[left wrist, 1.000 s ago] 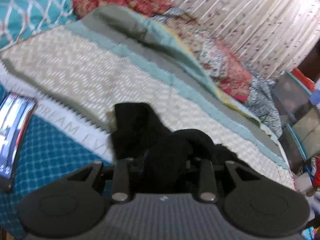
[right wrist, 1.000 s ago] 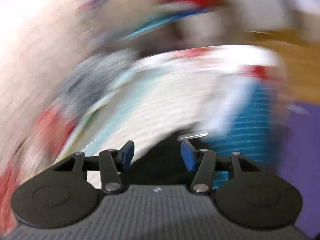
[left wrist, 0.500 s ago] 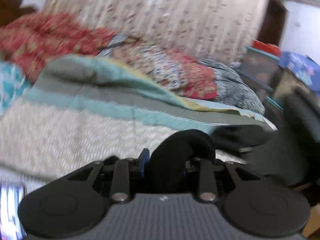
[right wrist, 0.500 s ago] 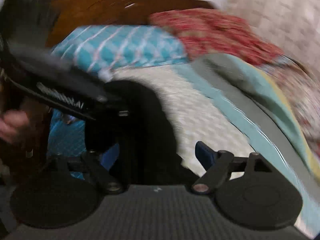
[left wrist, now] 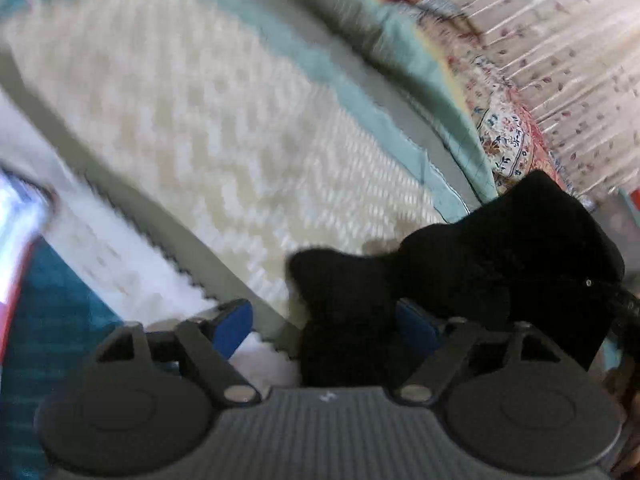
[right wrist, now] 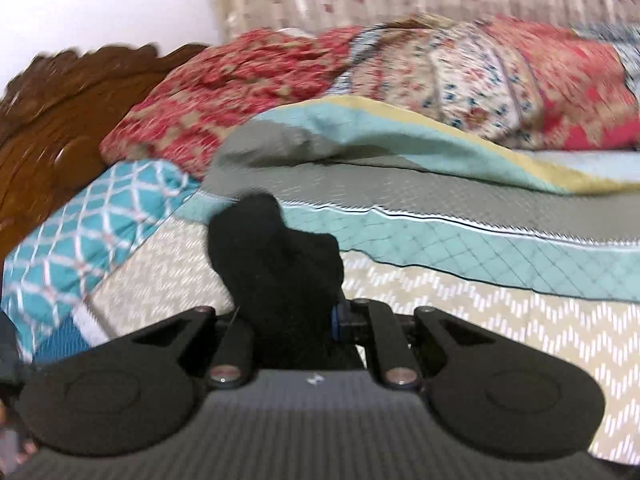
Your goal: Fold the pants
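Left tool [left wrist: 322,322] stands wide open in its own view, blue pads spread, with the black pants [left wrist: 452,276] bunched between them, closer to the right pad [left wrist: 414,326]; whether cloth touches that pad I cannot tell. The left pad [left wrist: 232,326] is bare. From the tool the fabric runs up and to the right in a dark fold over the bed cover [left wrist: 224,132], a cream zigzag quilt with teal and grey bands along its far edge. A floral blanket [left wrist: 500,136] lies past those bands, with a patterned curtain [left wrist: 560,48] behind it. At the far left edge sits a blurred, bright object with a red rim [left wrist: 16,240]; its kind is unclear. The whole view is smeared by motion.

Right tool [right wrist: 288,320], in its own view, is closed on the pants [right wrist: 276,256]: the fingers sit close together with the black cloth pinched between them and rising in a lump just beyond the tips. The tool points low across the bed cover [right wrist: 500,308]. A teal lattice pillow [right wrist: 88,224] lies to the left, a red floral blanket [right wrist: 248,92] heaps at the far side, and a carved wooden headboard [right wrist: 52,120] stands far left.
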### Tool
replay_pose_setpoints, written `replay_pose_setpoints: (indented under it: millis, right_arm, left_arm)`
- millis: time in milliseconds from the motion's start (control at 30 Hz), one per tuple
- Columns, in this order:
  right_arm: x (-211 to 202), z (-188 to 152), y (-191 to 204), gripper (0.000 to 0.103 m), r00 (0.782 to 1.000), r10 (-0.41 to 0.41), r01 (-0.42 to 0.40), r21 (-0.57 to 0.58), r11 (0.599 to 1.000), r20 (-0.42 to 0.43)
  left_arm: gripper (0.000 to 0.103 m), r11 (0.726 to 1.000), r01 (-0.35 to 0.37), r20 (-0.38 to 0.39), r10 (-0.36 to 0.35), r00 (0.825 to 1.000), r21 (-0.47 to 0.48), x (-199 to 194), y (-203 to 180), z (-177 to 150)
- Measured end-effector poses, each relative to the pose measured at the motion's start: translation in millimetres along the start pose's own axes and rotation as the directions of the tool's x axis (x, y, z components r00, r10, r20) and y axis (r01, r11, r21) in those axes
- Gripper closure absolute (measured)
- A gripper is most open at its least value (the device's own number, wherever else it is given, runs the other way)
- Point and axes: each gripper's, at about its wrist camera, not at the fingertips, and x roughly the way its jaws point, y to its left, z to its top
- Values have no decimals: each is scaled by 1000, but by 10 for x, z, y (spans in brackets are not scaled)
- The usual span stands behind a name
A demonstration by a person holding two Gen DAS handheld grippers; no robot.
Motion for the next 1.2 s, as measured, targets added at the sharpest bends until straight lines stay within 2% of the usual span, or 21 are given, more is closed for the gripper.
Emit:
replay_pose_setpoints:
  millis: [33,67,100,167,267,367,467,533,600,700,733,833,867,900,967,1033,1067,1100,1133,1167,1200]
  right_arm:
    - [-52,-2,-62,87,1000,-10,10,23,1000,8]
    - [-85,21,-100,87,1000,-17,16,39,999,12]
    - [-69,53,-103,87,1000,-23,22,64,998,21]
    - [-174,23,-175,87,999,-30,26,104,994,38]
    - [-348,46,-137,87,998,-9,2,96,995,69]
    - [-533,-12,224,87,992,60,-58,-18,998,115]
    - [-680,-210,656,87,976,191,-176,-132,976,107]
    - [-726,-495,947,84,960,278,-263,-225,938,39]
    - [-711,-927,1218,82,936,337,-353,-327,877,-106]
    - [-612,-1557,1429,80,903,300,-410,-412,814,-307]
    - [-595,-1694,1442,78,900,283,-409,-417,811,-332]
    - [-632,-1820,1424,77,917,256,-370,-407,835,-307]
    - [-630,-1789,1408,77,917,262,-367,-378,850,-301]
    - [-635,-1745,1388,77,918,268,-364,-347,864,-293]
    - [-640,-1698,1359,79,921,274,-357,-320,878,-277]
    - [-641,-1693,1350,79,920,275,-358,-313,880,-280]
    - [-642,-1704,1347,79,919,275,-359,-312,880,-283]
    - [-651,-1718,1349,79,919,273,-357,-310,881,-284]
    - [-661,-1747,1351,79,919,272,-357,-308,882,-285]
    - [-659,-1763,1355,79,919,270,-354,-303,885,-286]
    - [-665,-1774,1357,78,920,269,-351,-297,888,-284]
  left_arm:
    - [47,1000,21,-6,-21,1000,-21,62,12,1]
    - [70,999,44,-10,-45,999,-26,111,-16,-4]
    - [77,998,52,-15,-53,998,-28,147,-43,-11]
    - [84,999,37,18,-37,999,-21,113,-117,-20]
    - [85,999,46,136,-47,990,5,-246,-185,-50]
    - [85,999,37,251,-39,967,12,-768,-130,-159]
    - [85,998,23,252,-9,968,-52,-1178,103,-387]
    - [85,995,-4,211,26,977,-104,-1266,263,-593]
    - [79,988,-48,141,68,988,-144,-1260,422,-801]
    - [76,978,-127,55,137,989,-165,-1273,664,-1001]
    - [76,977,-108,56,120,991,-182,-1341,737,-1026]
    - [74,977,-117,123,140,983,-178,-1609,773,-986]
    - [70,980,-120,156,145,977,-159,-1679,729,-913]
    - [62,984,-107,177,132,975,-141,-1735,699,-855]
    - [52,992,-84,187,100,977,-92,-1735,613,-693]
    - [47,996,-85,166,83,983,5,-1640,455,-523]
    - [38,991,-95,147,80,986,92,-1535,325,-430]
    - [23,979,-119,132,97,987,168,-1423,227,-362]
    - [16,961,-148,105,126,986,234,-1284,133,-294]
    - [15,945,-146,45,139,989,293,-1103,61,-226]
    - [24,937,-113,-27,129,991,330,-942,14,-195]
